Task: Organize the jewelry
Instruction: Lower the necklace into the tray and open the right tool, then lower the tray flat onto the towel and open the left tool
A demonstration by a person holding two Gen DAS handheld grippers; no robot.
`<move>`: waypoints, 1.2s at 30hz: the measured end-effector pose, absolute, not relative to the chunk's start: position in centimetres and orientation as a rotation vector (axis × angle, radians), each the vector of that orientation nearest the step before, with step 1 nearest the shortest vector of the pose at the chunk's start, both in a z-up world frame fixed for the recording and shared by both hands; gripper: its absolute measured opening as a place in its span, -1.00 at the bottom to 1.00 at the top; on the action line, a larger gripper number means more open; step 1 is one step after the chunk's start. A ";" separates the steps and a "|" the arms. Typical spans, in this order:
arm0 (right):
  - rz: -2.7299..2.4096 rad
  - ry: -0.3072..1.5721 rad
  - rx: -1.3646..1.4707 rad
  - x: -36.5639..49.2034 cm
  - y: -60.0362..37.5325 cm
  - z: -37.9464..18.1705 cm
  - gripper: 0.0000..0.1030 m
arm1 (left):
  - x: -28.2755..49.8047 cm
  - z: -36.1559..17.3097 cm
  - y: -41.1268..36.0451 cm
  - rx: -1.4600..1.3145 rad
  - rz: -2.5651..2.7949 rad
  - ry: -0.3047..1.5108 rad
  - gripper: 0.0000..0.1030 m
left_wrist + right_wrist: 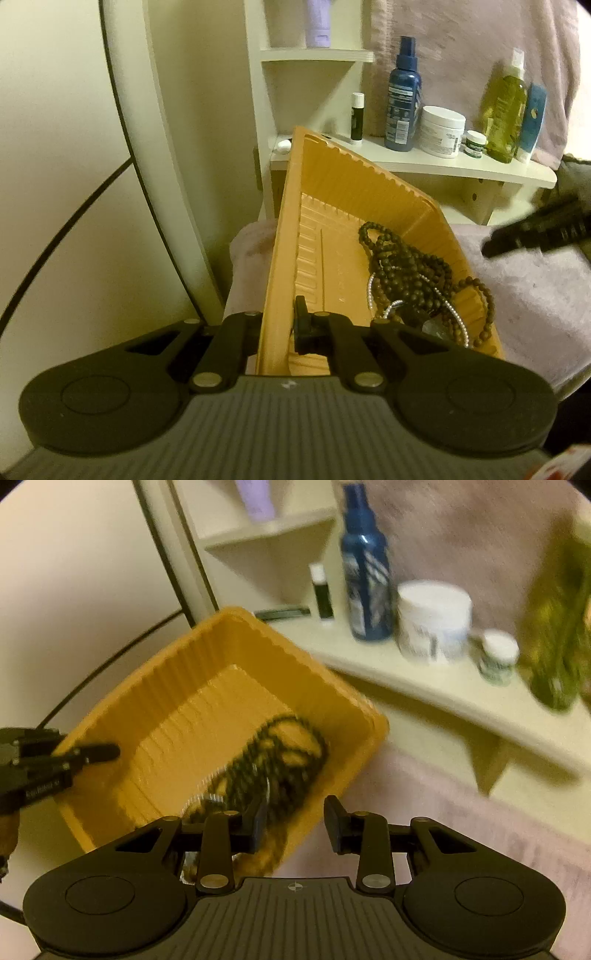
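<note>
**Ana:** So, where's the jewelry sitting?

**Ben:** In the yellow tray. A tangle of dark bead necklaces lies on its floor toward the right wall, with a thin strand of pale beads woven through it.

**Ana:** And who's got the tray?

**Ben:** The left gripper. Its jaws are clamped tight on the tray's left wall, one finger outside, one inside. The tray is tilted and rests over a pinkish fuzzy blanket.

**Ana:** The right gripper?

**Ben:** The right gripper hovers at the tray's near right corner, jaws parted with nothing pinched between them. Its left finger overlaps the necklaces in the right wrist view, but that view is blurred, so contact is unclear. From the left wrist view only its dark tip shows, out past the tray's right wall.

**Ana:** Anything behind?

**Ben:** A cream shelf carrying a blue spray bottle, a white jar, a small green-labelled jar, a yellow-green bottle and a lip balm stick.
</note>
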State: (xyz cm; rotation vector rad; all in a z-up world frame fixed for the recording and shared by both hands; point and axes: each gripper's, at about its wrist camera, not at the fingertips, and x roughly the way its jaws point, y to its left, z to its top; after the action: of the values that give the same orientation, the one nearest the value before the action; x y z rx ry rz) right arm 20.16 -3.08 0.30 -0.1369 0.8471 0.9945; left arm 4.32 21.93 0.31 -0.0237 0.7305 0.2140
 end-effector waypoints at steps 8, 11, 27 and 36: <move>0.994 0.903 -0.127 18.4 -2.8 -1.8 -0.76 | 4.3 0.0 22.4 -0.048 0.208 0.731 -0.90; 0.998 0.875 -0.174 17.7 -2.1 -1.6 -0.84 | 4.3 -0.3 22.5 -0.054 0.210 0.733 -0.90; 1.021 0.806 -0.154 17.8 -2.6 -1.5 -0.24 | 4.5 -1.9 23.9 -0.104 0.212 0.740 -0.91; 0.963 0.908 -0.002 17.9 -6.0 -3.8 -0.23 | 4.1 -2.6 24.9 -0.162 0.197 0.731 -0.90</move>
State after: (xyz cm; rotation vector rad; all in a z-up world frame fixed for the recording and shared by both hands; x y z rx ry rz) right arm 17.89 -6.05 -3.78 -0.0021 0.9080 0.9629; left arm 4.13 24.90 -2.56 -0.1620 0.7309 0.1973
